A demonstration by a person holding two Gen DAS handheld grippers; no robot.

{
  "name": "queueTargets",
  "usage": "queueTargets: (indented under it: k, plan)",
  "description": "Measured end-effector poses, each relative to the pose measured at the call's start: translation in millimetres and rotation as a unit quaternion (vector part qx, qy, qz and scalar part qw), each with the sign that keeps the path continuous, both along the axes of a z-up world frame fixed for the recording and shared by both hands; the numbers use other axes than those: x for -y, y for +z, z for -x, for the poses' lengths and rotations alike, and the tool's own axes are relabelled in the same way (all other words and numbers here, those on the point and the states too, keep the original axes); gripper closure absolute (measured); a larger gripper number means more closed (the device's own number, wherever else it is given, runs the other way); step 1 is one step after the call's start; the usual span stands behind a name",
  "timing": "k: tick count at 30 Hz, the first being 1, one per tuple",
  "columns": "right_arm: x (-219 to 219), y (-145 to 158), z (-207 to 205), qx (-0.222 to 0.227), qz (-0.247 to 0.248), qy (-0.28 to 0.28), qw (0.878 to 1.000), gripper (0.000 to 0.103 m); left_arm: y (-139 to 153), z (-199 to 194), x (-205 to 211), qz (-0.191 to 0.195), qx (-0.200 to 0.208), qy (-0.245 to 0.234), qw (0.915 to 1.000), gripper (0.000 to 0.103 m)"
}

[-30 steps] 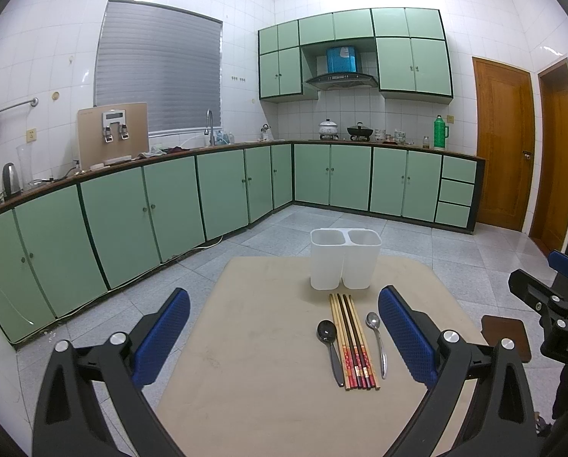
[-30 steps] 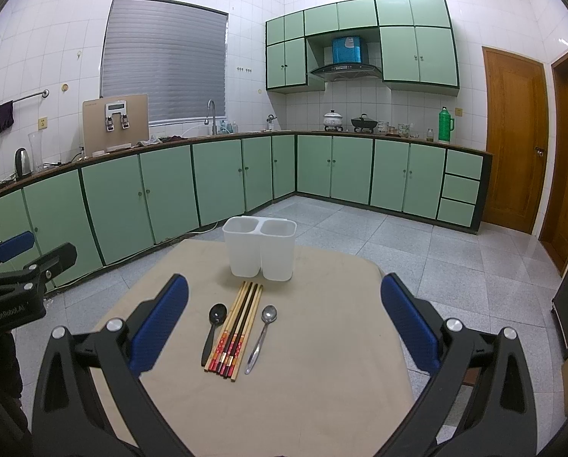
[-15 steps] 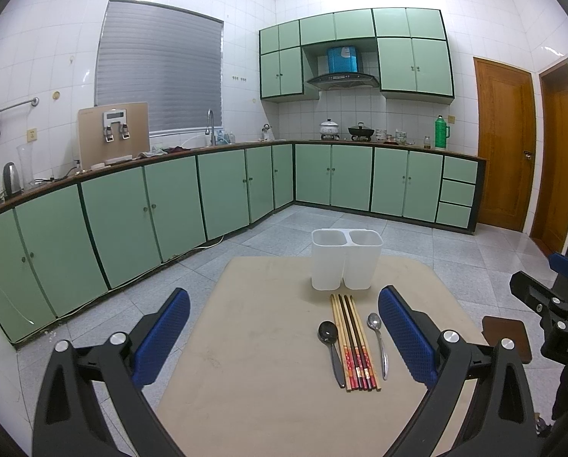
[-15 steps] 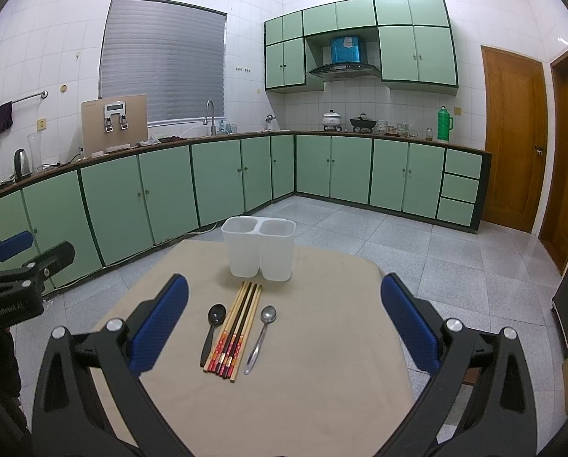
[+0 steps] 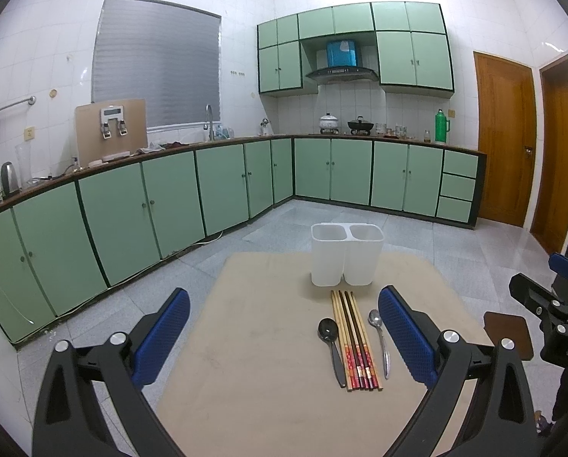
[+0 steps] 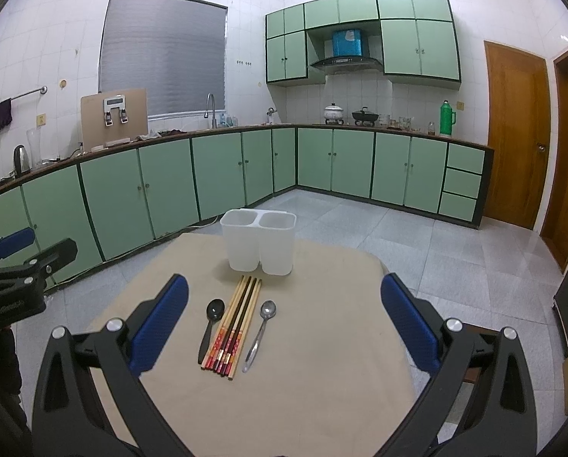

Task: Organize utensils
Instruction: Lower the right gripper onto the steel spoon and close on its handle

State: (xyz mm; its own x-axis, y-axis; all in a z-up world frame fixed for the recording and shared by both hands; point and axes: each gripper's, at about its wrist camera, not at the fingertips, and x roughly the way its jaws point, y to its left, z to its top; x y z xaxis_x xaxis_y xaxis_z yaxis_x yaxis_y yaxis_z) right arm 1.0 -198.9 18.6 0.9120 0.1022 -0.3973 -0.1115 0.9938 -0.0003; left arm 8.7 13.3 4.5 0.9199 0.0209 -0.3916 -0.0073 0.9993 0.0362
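From the left wrist view, your left claw [image 5: 284, 337] is wide open and holds nothing, above the near part of the surface [image 5: 246, 342]. The chopsticks [image 5: 354, 337] lie in one tight bundle, with the black spoon [image 5: 331, 346] just beside them on one side and the metal spoon [image 5: 380, 339] on the other. I think the danger is here: if you close on one spoon, a pad can catch a chopstick and roll or scatter the bundle. The white holder [image 5: 347, 253] stands upright behind them, both compartments look empty. It seems light, so a push at its rim could tip it.

From the right wrist view, your right claw [image 6: 284, 327] is also fully open and empty. The thin metal spoon [image 6: 261, 333] lies flat, so the pads may slip over it. The left claw [image 6: 25, 262] is close at the side; both claws reaching together could collide.

The surface is beige and bare except for these things. Around it is a kitchen with green cabinets [image 6: 215, 175], grey floor tiles, white wall tiles and wooden doors [image 6: 516, 133].
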Motion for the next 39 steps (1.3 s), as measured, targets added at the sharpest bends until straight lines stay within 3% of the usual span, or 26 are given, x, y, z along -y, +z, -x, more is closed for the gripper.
queueTargets:
  k: [7,13,15,17,21,25,32,39]
  plan:
    - [-1.5,-13.6,-28.9,-0.031,0.006,-0.001,1.000,0.005,-15.5,-36.0,-2.8,-0.012,-0.033,0.004,0.9994,0.006]
    - [0.9,-53.4,-99.4,-0.132,-0.018,0.005,0.991,0.005,-46.8,-97.3,-7.5,-0.028,-0.095,0.001,0.9951,0.006]
    - [0.5,-66.7,-119.2,-0.152,-0.026,0.010,0.988,0.009,-61.4,-121.4,-7.1,-0.028,-0.121,-0.004,0.9922,0.006]
    - [-2.1,-83.1,-141.0,-0.176,-0.025,0.012,0.984,0.023,-76.3,-138.2,-4.2,-0.028,-0.145,-0.009,0.9891,0.006]
    - [-7.6,-117.9,-181.1,-0.231,-0.044,0.019,0.972,0.029,-108.8,-170.7,-1.6,-0.027,-0.193,-0.012,0.9807,0.007]
    - [-17.2,-148.5,-209.0,-0.269,-0.030,0.018,0.962,0.036,-136.4,-192.7,-2.6,-0.029,-0.228,-0.003,0.9733,0.009]
    - [-29.6,-178.8,-235.4,-0.309,-0.047,0.026,0.950,0.045,-160.3,-204.5,-16.2,-0.030,-0.254,0.011,0.9666,0.011]
    - [-36.3,-190.4,-243.3,-0.318,-0.040,0.024,0.947,0.059,-172.1,-207.6,-14.9,-0.018,-0.265,-0.002,0.9640,0.011]
